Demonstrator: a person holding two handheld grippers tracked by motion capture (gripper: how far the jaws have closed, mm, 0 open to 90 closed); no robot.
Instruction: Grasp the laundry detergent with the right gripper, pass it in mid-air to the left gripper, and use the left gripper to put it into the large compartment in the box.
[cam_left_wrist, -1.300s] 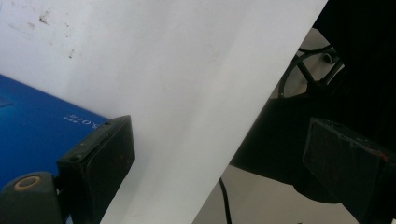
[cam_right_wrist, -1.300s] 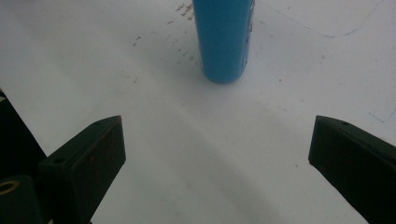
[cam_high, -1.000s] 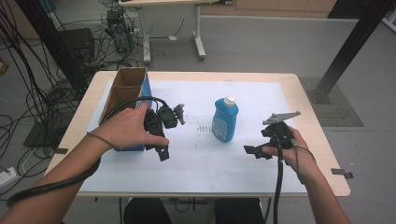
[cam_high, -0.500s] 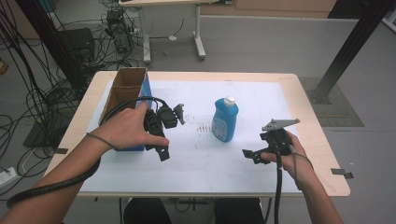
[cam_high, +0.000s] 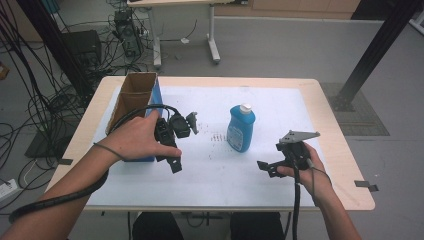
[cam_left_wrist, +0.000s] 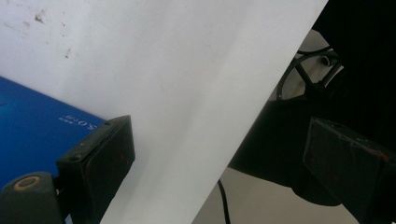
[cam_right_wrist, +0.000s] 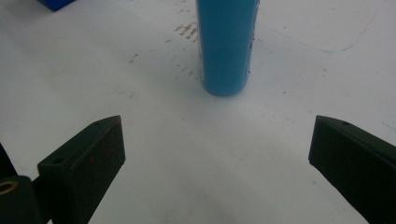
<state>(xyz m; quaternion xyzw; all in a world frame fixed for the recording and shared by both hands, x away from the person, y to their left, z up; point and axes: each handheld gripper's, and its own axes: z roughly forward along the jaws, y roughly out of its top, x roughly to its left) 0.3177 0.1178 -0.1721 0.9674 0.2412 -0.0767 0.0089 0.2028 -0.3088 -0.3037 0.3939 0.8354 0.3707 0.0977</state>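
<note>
High view: a blue bottle with a white cap stands upright near the middle of the surface, on the white sheet that covers most of it. It stands alone, with bare sheet all around it, so a gripper can come at it from the side.

The right gripper is near the right, close to the person, and well apart from the bottle. Its jaws are spread wide and hold nothing. In the right gripper view the bottle sits straight ahead, between the two jaws but farther off. I think the hand is lined up like this to go forward and take the bottle round its body. It is a tall, thin thing, so a push at the top could tip it.

The left gripper is on the left, just beside a cardboard box with blue sides. Its jaws are wide too, with nothing in them. In the left gripper view it looks down at the sheet and the near edge of the surface, with a blue side of the box beside one jaw. I think this hand is just waiting.

The box is open at the top and stands at the far left of the surface. I cannot see anything inside it, but its floor is partly hidden. The bottle's cap is on, and I cannot tell how full it is.
</note>
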